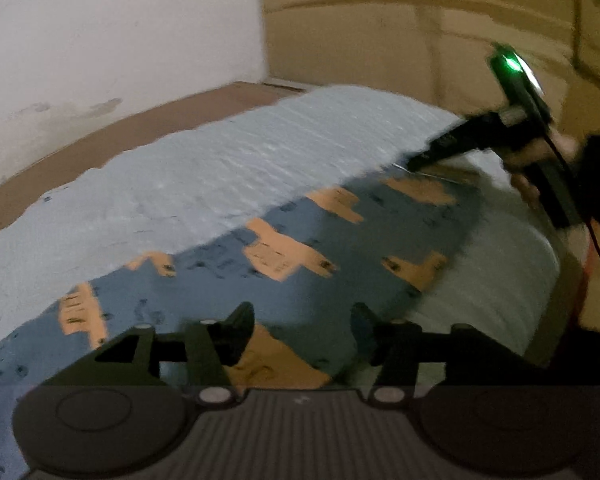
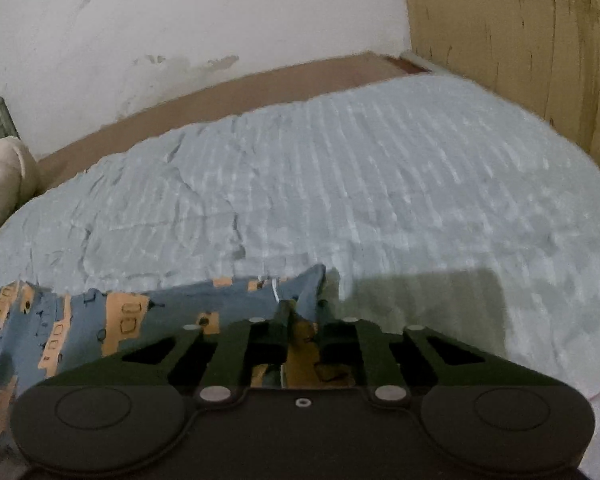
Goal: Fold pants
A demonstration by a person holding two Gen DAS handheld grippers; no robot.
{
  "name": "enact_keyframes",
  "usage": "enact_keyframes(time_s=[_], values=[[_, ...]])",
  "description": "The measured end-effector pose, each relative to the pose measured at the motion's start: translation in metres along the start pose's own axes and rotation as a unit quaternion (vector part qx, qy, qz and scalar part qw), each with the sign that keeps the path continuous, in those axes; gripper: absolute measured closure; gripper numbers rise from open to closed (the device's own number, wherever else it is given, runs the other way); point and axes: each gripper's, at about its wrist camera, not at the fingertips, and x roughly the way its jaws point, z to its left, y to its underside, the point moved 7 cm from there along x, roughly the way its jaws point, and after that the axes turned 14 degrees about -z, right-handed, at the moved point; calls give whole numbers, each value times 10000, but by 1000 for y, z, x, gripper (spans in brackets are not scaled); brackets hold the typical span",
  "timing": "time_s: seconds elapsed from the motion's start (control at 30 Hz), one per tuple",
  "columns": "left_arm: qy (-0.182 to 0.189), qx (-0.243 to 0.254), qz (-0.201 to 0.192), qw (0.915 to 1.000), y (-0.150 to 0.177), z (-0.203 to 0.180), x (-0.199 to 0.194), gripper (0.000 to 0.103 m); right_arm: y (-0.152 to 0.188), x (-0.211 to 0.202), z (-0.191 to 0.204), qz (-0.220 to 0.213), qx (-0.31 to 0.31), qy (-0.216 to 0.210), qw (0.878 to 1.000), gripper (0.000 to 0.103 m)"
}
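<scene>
Blue pants (image 1: 340, 232) printed with orange blocks lie spread on a pale blue quilt (image 1: 220, 168). My left gripper (image 1: 302, 320) stands open just above the near part of the pants, its two dark fingers well apart and pressing on nothing. In the left wrist view my right gripper (image 1: 420, 160) reaches in from the upper right and pinches the far edge of the pants. The right wrist view shows that gripper (image 2: 300, 312) shut on a raised fold of the pants (image 2: 112, 320), which trail off to the left.
The quilt (image 2: 380, 184) covers a brown bed (image 2: 260, 84) against a stained white wall (image 2: 180, 20). Cardboard boxes (image 2: 520, 48) stand at the right. A cream cushion (image 2: 0, 176) lies at the left edge. A person's hand (image 1: 540, 152) holds the right gripper.
</scene>
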Motion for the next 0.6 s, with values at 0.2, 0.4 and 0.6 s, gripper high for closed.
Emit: enact_keyframes(time_s=[0.2,0.4,0.6], values=[[-885,-707,-354,9929,-24,47,-28,34,-4,13,-1,-9,-161,246,9996,88],[-1624,-783,-536,9822,-38,93,-75,17,-1,7,3,-161,-267,524,9981,48],[-2407,-630,-405,9677,-22,141,-113,7,-5,-10,57,-375,-429,-264,9980,10]])
